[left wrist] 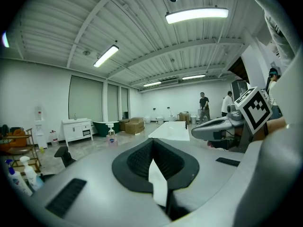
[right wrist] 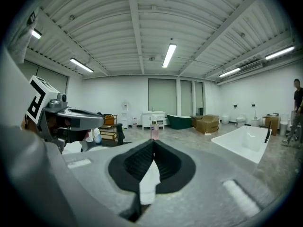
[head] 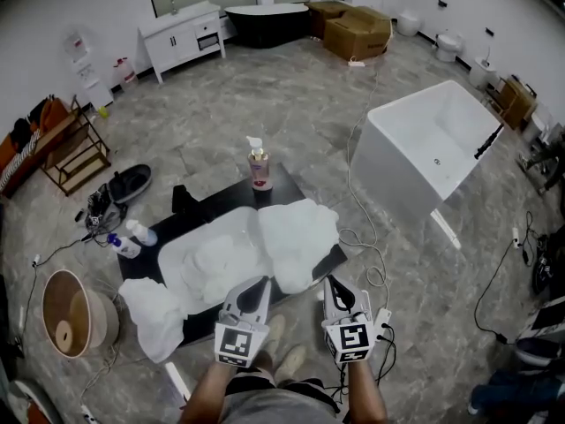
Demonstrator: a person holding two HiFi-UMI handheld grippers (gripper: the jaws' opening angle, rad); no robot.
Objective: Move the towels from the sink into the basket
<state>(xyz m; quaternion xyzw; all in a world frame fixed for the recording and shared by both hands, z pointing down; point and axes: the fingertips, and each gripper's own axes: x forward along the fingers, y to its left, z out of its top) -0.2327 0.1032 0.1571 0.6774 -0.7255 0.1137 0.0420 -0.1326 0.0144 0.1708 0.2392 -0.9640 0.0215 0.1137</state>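
Down at the bottom centre of the head view, both tools are lined up at the near edge of the sink [head: 187,238]. The left gripper [head: 262,281] has its jaws pressed together on nothing, and the right gripper [head: 328,282] is closed and empty as well; each gripper view shows dark pads meeting at the tip.

No towel is in hand yet. The big towel [head: 298,237] is heaped over the sink's right rim, just beyond the right gripper. A second towel [head: 221,256] lies down in the basin, and a third towel [head: 152,312] hangs off the lower left corner. The basket [head: 99,318] waits at the lower left of the frame, well apart from the sink.

The step in hand looks like the reach for a first towel. To do it well:
- Spread the jaws wide before touching cloth.
- Dip the tips into a thick fold, not a thin edge.
- Close firmly and lift until the cloth clears the rim.

Watch the soap bottle [head: 258,166] behind the sink; a dragging towel could topple it.
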